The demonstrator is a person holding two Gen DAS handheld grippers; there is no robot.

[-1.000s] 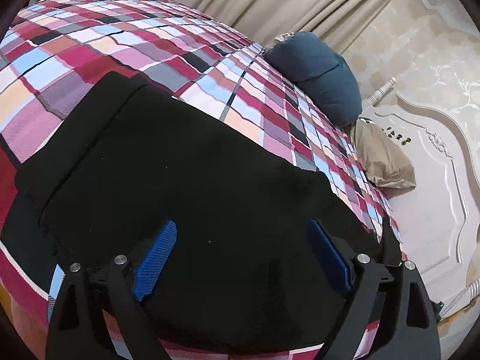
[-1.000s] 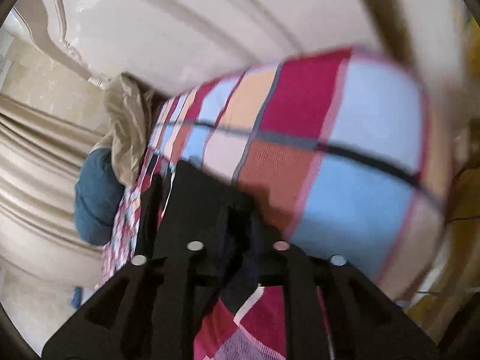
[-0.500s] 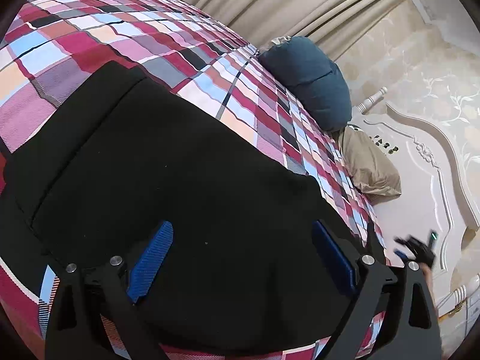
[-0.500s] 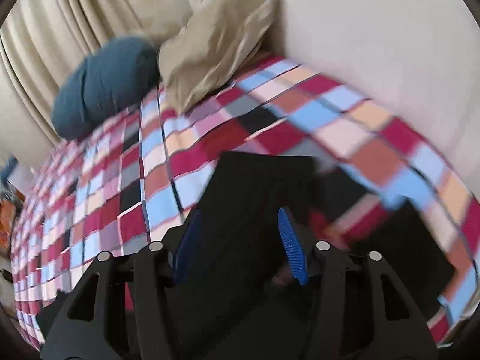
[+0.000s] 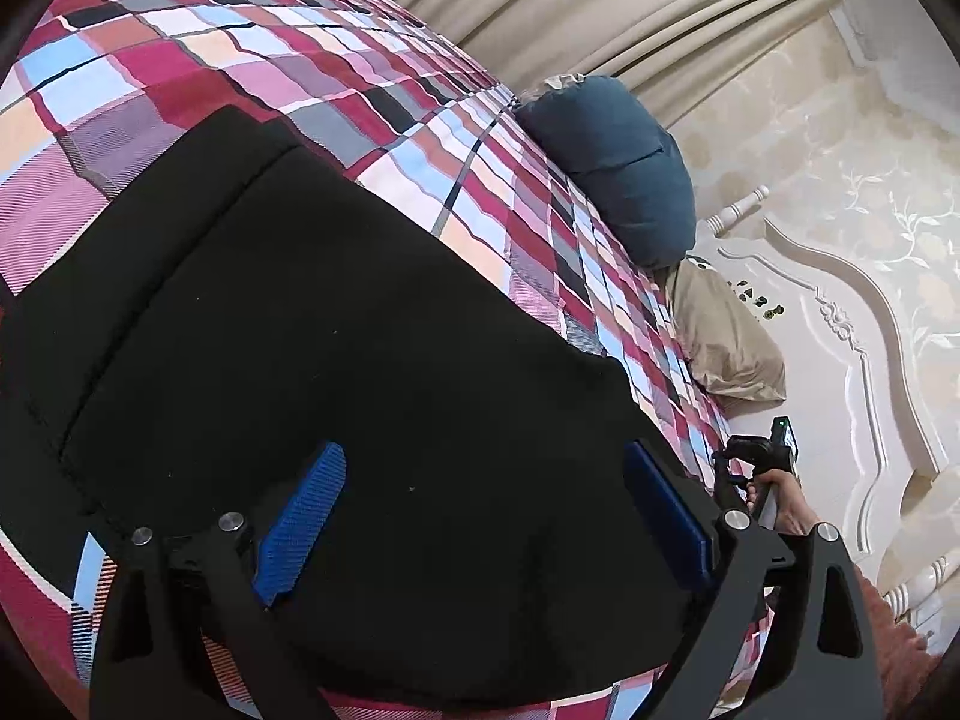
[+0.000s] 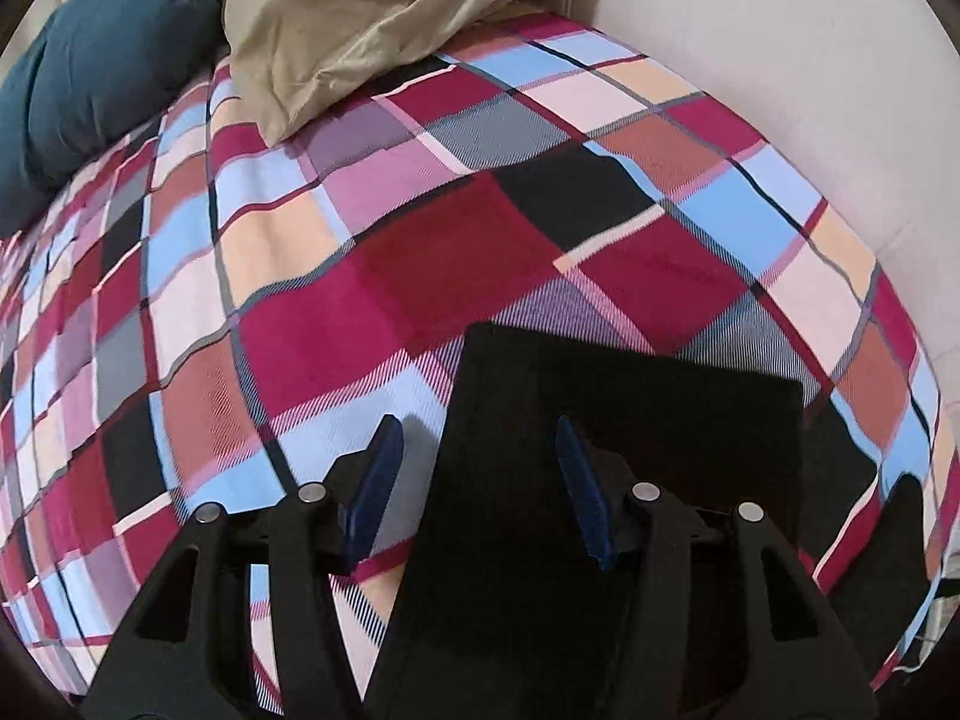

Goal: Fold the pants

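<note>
Black pants (image 5: pixel 360 330) lie flat on the plaid bedspread (image 5: pixel 180 60). My left gripper (image 5: pixel 480 516) hovers open just above the near part of the fabric, its blue pads wide apart with nothing gripped. In the right wrist view, one squared end of the pants (image 6: pixel 630 450) lies on the bedspread (image 6: pixel 360 240). My right gripper (image 6: pixel 480 480) stands open over that end's left edge. One pad is over the bedspread and the other over the black cloth, and neither presses on it. A hand (image 5: pixel 780 504) holding the right tool shows at the far right of the left wrist view.
A dark blue pillow (image 5: pixel 612 162) and a beige pillow (image 5: pixel 726 348) lie at the head of the bed, against a cream carved headboard (image 5: pixel 840 390). Beige curtains (image 5: pixel 600 12) hang behind. The same beige pillow (image 6: pixel 360 18) lies just beyond the pants' end.
My right gripper was shut on dark fabric; it has opened, swung across the bed and rolled, and now sits over the pants' end. It has entered the left wrist view. My left gripper has barely moved.
</note>
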